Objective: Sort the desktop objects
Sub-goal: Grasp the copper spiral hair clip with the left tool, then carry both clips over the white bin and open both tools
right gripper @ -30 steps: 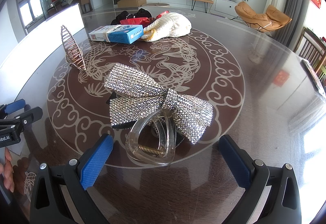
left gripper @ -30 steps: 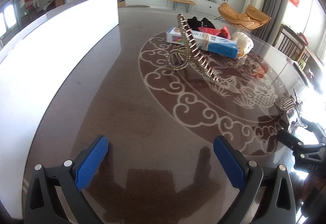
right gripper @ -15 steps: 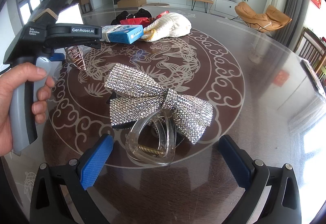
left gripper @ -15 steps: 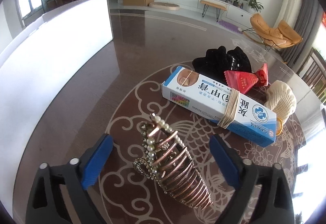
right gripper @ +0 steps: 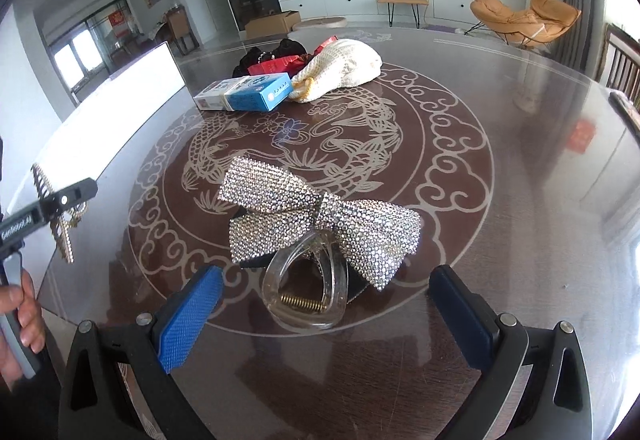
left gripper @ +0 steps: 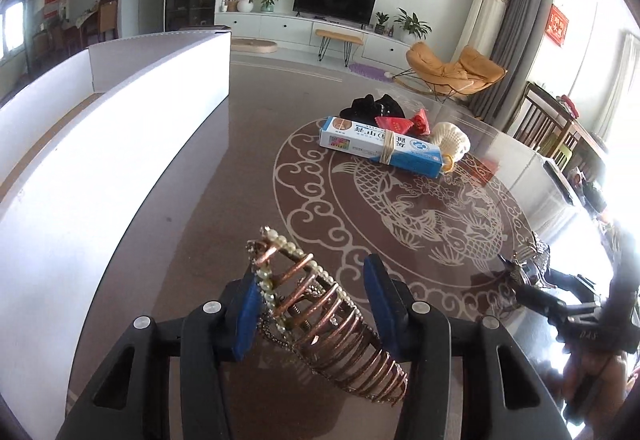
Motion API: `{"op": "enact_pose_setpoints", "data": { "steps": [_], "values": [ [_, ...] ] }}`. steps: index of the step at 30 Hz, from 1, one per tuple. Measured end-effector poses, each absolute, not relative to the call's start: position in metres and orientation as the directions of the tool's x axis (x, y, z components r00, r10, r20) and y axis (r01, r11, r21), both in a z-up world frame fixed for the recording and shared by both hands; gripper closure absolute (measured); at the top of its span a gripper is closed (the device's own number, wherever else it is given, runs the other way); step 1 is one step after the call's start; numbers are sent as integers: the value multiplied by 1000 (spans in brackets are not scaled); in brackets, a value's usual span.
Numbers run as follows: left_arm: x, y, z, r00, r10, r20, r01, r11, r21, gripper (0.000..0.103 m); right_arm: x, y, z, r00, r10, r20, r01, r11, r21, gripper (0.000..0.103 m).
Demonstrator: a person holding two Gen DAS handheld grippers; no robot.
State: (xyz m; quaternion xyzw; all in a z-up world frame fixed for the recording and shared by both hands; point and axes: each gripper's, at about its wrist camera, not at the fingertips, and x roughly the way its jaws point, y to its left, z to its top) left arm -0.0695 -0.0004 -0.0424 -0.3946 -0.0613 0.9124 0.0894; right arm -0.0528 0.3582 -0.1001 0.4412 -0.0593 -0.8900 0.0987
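My left gripper (left gripper: 314,304) is shut on a copper hair claw clip with pearls (left gripper: 320,316) and holds it above the round table. The same clip shows at the left edge of the right wrist view (right gripper: 60,216), held in the left gripper. My right gripper (right gripper: 328,308) is open on the table, its blue pads either side of a rhinestone bow hair clip (right gripper: 320,216) with a clear claw base (right gripper: 304,280); the pads do not touch it.
A white open box (left gripper: 100,144) stands along the table's left side. At the far side lie a blue-and-white carton (right gripper: 248,92), a red packet (right gripper: 276,66), a black item (right gripper: 264,54) and a cream knitted pouch (right gripper: 340,64). Chairs stand right of the table.
The left gripper has closed on the copper clip, lifted it and drawn back toward the table's near left. The right gripper has not moved.
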Motion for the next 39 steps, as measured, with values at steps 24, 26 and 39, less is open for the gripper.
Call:
{"op": "enact_pose_setpoints", "data": {
  "steps": [24, 26, 39],
  "values": [
    [7, -93, 38, -777, 248, -578, -52, -941, -335, 54, -43, 313, -15, -661, -300, -688, 271, -950, 154, 68],
    [8, -114, 53, -796, 230, -559, -29, -939, -344, 54, -46, 290, 4, -664, -346, -663, 325, -932, 161, 68],
    [-59, -299, 56, -702, -15, -712, 258, -937, -236, 54, -77, 2, 76, -422, -691, -586, 760, -622, 187, 68]
  ]
}}
